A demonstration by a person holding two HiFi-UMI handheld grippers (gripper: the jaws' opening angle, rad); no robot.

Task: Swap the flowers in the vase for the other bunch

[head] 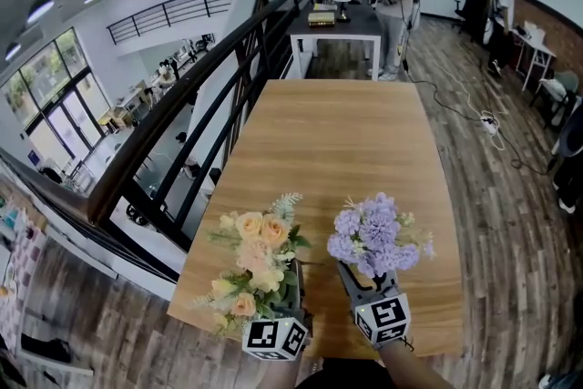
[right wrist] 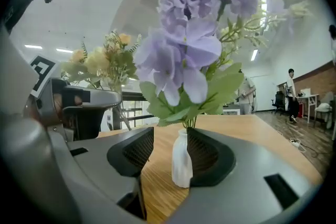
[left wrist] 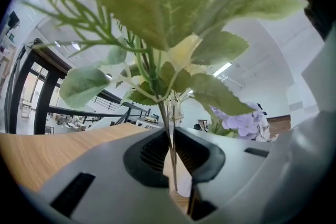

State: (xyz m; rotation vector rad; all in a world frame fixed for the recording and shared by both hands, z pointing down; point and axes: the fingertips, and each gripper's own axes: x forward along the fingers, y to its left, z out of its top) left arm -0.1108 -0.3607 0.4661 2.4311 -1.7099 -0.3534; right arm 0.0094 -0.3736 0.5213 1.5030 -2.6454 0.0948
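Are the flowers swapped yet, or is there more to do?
The purple flowers stand in the white vase, which sits between the jaws of the open right gripper. The left gripper is shut on the stems of the peach bunch, out of the vase. I cannot tell which bunch started there: if peach did, only laying it down is left; if purple did, the whole swap is ahead.

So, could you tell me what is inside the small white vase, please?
Green stems of the purple flower bunch enter the mouth of the small white vase. Its opaque wall hides their lower ends and anything else.
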